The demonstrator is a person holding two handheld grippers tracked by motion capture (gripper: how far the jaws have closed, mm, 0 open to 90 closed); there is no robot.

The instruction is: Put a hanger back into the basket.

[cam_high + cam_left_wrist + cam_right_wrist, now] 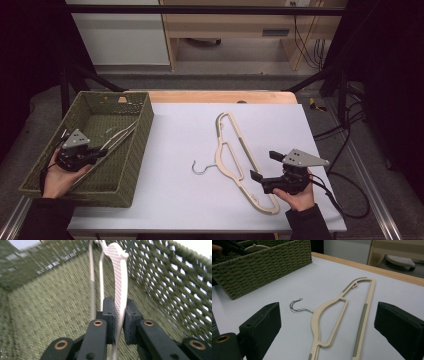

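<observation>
Basket wall (141,150) hemming the left tool (95,155) — open tabletop (175,200) between basket and hanger (235,155)

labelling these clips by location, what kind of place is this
Probably a lab or workshop recording bench, not a home: a dark metal frame surrounds the white table, cables hang behind it, and a green woven basket and cream hanger lie out as props.

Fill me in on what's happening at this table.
A person is putting hangers into the green basket. The left gripper is down inside it, its fingers either side of a cream hanger. The right gripper waits open beside a second hanger lying flat on the white table.
</observation>
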